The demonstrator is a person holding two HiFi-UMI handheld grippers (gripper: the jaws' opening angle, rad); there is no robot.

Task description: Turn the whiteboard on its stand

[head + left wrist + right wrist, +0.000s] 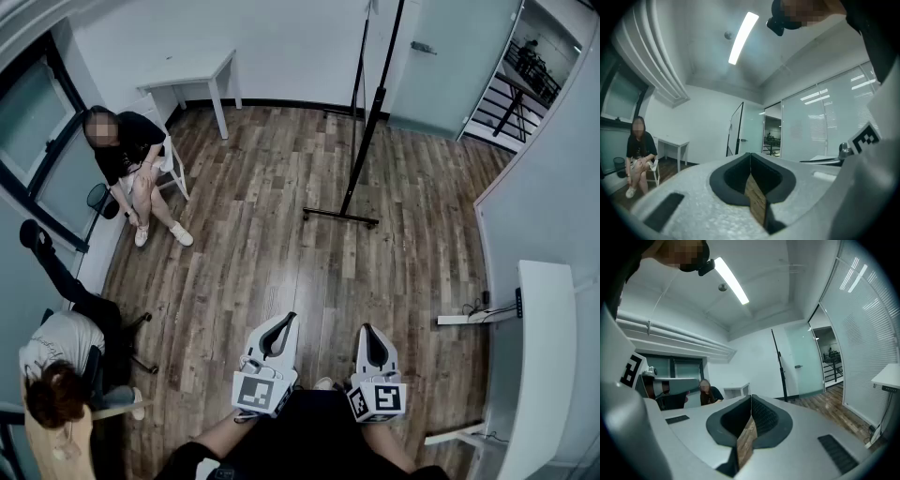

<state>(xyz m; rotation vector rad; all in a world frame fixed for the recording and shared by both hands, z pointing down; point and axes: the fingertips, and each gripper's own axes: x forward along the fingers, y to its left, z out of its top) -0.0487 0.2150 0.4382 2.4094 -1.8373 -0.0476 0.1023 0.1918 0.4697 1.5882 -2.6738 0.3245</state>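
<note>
The whiteboard (373, 89) stands edge-on on its black stand, with the base foot (340, 217) on the wood floor in the middle of the room. It also shows far off as a dark-framed panel, the whiteboard (736, 129), in the left gripper view, and as a thin black pole, the stand (779, 366), in the right gripper view. My left gripper (281, 323) (750, 154) and right gripper (368, 333) (751, 397) are held low and side by side, well short of the stand. Both have their jaws pressed together with nothing between them.
A person sits on a chair (131, 159) at the left wall, beside a small white table (192, 75). Another person (56, 375) sits at the lower left. A white desk (536, 366) and a power strip (464, 319) lie at the right. A door (441, 66) is behind the stand.
</note>
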